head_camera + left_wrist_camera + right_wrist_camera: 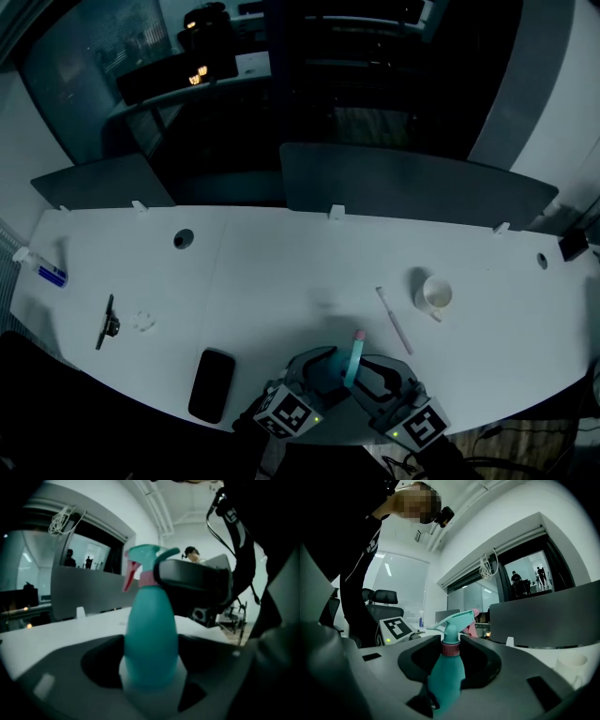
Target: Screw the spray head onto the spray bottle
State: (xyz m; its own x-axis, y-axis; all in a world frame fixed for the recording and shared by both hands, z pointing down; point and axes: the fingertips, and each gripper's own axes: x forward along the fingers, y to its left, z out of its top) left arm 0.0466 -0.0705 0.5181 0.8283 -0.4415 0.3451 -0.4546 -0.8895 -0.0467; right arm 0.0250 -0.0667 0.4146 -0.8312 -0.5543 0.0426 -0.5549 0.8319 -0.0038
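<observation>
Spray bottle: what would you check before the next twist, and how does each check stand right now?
1. Left gripper shut on the spray bottle body: ok.
2. Right gripper shut on the pink collar: ok.
3. Spray head sitting on the bottle's neck: ok.
4. Collar screwed fully tight: cannot tell.
5. Cup standing apart from both grippers: ok.
</observation>
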